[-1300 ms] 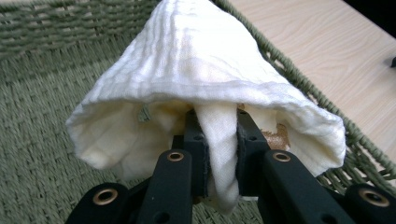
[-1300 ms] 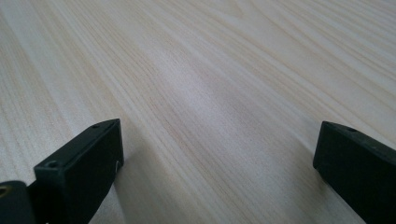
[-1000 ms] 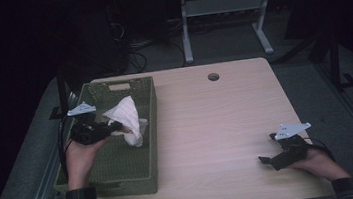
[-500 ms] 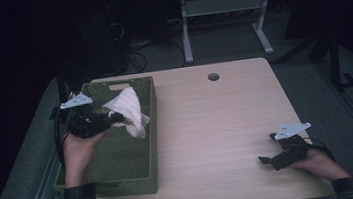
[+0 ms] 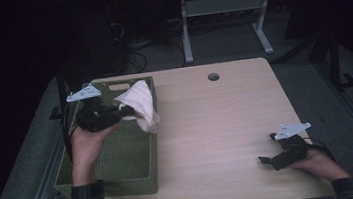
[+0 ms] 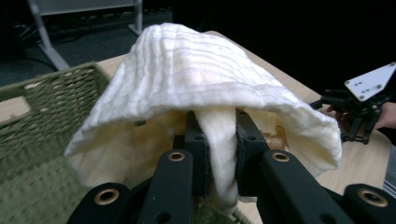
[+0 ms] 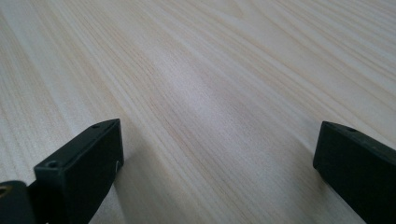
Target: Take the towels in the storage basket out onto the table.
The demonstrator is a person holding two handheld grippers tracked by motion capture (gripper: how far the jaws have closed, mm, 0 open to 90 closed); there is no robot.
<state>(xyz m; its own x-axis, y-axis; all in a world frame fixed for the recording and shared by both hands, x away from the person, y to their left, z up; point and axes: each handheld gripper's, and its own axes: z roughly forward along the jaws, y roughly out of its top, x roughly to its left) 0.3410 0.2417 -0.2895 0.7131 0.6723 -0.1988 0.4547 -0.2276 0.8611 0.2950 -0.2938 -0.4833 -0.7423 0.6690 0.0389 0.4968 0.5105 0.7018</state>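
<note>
A white cloth [image 5: 140, 103] hangs from my left gripper [image 5: 128, 112], which is shut on it above the right rim of the green woven basket [image 5: 121, 161]. In the left gripper view the cloth [image 6: 196, 88] drapes over both jaws, a fold of it pinched between the pads [image 6: 238, 154]. My right gripper [image 5: 267, 158] rests on the table near the front right corner. Its jaws stand wide apart in the right gripper view, with bare wood between the fingertips [image 7: 88, 158].
The light wooden table [image 5: 217, 125] has a round cable hole [image 5: 213, 76] at the back. The basket takes up the table's left side. A grey desk frame [image 5: 220, 14] stands on the floor behind. The right gripper [image 6: 359, 102] is also seen far off in the left gripper view.
My left gripper has lifted the cloth up out of the basket, toward the basket's far end. The right gripper has stayed where it was.
</note>
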